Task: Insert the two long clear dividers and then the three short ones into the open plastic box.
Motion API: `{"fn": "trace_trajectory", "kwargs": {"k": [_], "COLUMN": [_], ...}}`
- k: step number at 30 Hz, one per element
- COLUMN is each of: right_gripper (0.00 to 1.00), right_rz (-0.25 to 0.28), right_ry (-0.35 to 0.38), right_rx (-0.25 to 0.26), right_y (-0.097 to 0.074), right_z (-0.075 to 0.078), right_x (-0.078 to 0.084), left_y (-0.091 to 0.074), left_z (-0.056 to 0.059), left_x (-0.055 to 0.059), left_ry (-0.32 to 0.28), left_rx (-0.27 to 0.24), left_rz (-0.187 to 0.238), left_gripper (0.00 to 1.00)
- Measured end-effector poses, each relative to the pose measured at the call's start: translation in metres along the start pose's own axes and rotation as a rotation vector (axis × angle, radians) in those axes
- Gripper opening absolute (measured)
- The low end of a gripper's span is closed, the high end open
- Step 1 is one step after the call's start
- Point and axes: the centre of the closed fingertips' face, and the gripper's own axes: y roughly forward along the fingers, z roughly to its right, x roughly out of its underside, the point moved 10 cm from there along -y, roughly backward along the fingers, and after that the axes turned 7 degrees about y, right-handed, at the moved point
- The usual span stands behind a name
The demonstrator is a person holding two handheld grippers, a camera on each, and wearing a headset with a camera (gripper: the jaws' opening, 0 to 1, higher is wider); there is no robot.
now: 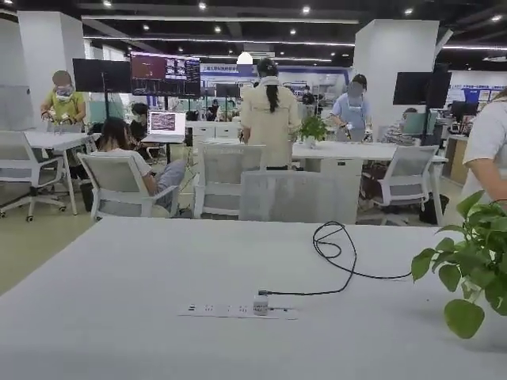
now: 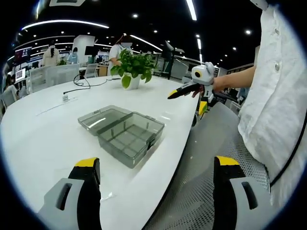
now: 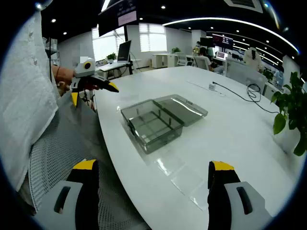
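The clear plastic box [image 2: 130, 139] stands open near the white table's curved edge, its lid [image 2: 102, 118] laid flat beside it. My left gripper [image 2: 157, 163] is open and empty, back from the box at the table edge. The right gripper [image 2: 188, 89] comes in from the right in a person's hand, beyond the table edge. In the right gripper view the box [image 3: 152, 122] lies ahead, and flat clear dividers [image 3: 184, 178] lie on the table between it and my open, empty right gripper [image 3: 153, 166]. The left gripper [image 3: 91, 82] hangs at the left. Faint lines show inside the box; I cannot tell what they are.
A potted plant [image 2: 132, 67] stands past the box. A power strip [image 1: 238, 309] with a black cable [image 1: 341, 253] lies on the table [image 1: 119, 301], with plant leaves [image 1: 467, 269] at its right. A white-shirted torso [image 2: 273, 96] is close. Chairs and people fill the office behind.
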Motion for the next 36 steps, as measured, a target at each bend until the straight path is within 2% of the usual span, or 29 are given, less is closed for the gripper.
{"fn": "trace_trajectory", "kwargs": {"k": [36], "right_gripper": [0.94], "right_rz": [-0.003], "right_ry": [0.003], "right_rx": [-0.003], "right_y": [0.0052], "right_z": [0.0003], "right_x": [0.0003], "left_y": [0.0033], "left_z": [-0.0034], "left_x": [0.0027], "left_ry": [-0.017], "left_rx": [0.003], "left_rz": [-0.002], "left_gripper": [1.0]}}
